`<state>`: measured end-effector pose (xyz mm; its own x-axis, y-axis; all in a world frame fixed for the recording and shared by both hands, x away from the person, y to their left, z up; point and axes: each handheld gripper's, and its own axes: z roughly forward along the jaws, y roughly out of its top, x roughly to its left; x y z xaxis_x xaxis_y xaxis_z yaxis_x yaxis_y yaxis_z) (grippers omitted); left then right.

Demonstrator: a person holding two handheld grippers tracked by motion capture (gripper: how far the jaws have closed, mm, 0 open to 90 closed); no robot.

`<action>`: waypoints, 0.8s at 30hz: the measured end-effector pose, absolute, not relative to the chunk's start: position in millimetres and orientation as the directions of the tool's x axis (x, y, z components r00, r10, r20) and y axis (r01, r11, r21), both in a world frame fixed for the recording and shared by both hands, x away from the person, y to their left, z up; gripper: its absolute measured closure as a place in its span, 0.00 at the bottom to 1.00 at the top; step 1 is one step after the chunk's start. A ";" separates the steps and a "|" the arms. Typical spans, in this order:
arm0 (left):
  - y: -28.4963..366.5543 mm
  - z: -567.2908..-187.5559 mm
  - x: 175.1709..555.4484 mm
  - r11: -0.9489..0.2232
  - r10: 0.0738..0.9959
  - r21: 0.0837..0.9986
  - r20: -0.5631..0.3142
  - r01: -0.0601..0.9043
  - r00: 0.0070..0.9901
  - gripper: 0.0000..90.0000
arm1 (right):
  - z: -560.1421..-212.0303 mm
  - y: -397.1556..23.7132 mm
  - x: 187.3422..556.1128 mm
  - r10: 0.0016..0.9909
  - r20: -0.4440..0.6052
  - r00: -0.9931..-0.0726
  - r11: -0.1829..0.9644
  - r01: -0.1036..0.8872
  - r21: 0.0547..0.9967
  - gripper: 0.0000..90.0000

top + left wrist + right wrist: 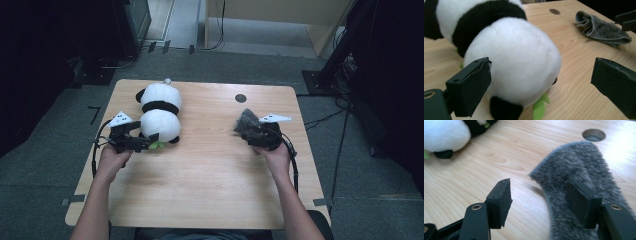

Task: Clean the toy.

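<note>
- Left gripper (148,142) held low at the left side of the surface (210,175), aimed at the panda (159,111).
- Its fingers (470,88) spread wide, nothing pinched; panda's white rump bulging between them in the left gripper view, the left finger just beside the plush, contact not certain, the right finger well apart from it.
- Panda (506,55) lying on the surface at upper left, lengthwise away from the person, a black band across its middle, a black foot and a green leaf (539,107) poking out beneath the near end.
- Right gripper (246,131) held at the right side of the surface, over the grey cloth (250,124).
- Its fingers (500,202) about half spread; right finger (581,203) lying over the cloth (576,170), left finger over bare wood, apart from the cloth's edge; no pinch seen.
- Cloth a fuzzy grey piece, bunched in folds (602,28), lying on the surface near the right edge, well apart from the panda.
- Round hole (240,98) in the surface just beyond the cloth, also seen past the cloth in the right gripper view (594,134).
- Both forearms entering from the bottom of the high view, one hand on each gripper.
</note>
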<state>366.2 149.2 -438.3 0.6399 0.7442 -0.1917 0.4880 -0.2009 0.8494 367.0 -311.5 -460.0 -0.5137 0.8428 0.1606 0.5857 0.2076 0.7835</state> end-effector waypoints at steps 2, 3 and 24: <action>143.2 -436.7 364.4 -0.207 0.739 0.851 -0.187 0.483 0.647 0.03 | -459.4 -308.2 363.8 0.838 0.157 -0.522 0.212 0.578 0.788 0.42; 140.0 -436.3 363.8 -0.216 0.736 0.849 -0.184 0.483 0.652 0.03 | -459.4 -306.8 362.4 0.834 0.160 -0.528 0.214 0.576 0.789 0.43; 74.1 -454.0 353.5 -0.317 0.667 0.824 -0.158 0.470 0.728 0.07 | -472.5 -269.6 342.8 0.777 0.129 -0.616 0.302 0.546 0.781 0.45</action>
<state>353.5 74.1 -454.0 0.7281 0.6670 -0.1580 0.4696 -0.3175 0.8238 342.8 -269.6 -472.5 -0.6157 0.7773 0.1294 0.5458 0.3023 0.7815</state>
